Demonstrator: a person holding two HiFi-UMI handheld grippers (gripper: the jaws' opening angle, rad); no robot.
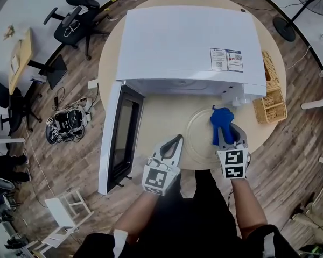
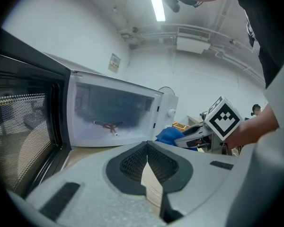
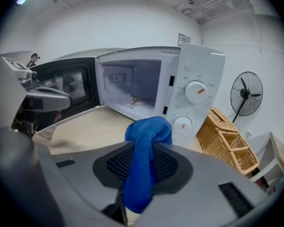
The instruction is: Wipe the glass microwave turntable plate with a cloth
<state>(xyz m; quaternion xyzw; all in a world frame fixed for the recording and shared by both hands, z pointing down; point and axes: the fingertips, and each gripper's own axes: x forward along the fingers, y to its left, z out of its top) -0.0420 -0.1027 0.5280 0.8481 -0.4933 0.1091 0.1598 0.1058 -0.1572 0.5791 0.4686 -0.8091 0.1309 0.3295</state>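
Observation:
The clear glass turntable plate (image 1: 200,140) lies flat on the round wooden table (image 1: 161,112), in front of the open white microwave (image 1: 188,42). My right gripper (image 1: 226,131) is over the plate's right part, shut on a blue cloth (image 1: 221,120) that bunches up past its tips (image 3: 147,143). My left gripper (image 1: 177,139) hovers at the plate's left edge, shut with nothing seen between its jaws (image 2: 147,148). The left gripper view shows the cloth (image 2: 169,135) and the right gripper's marker cube (image 2: 222,117) off to the right. The plate cannot be made out in either gripper view.
The microwave door (image 1: 121,136) swings open to the left, past the table edge. Its bare cavity (image 3: 132,86) shows a roller ring. A wicker basket (image 1: 272,98) stands at the table's right rim. Chairs and a fan (image 3: 246,96) stand on the floor around.

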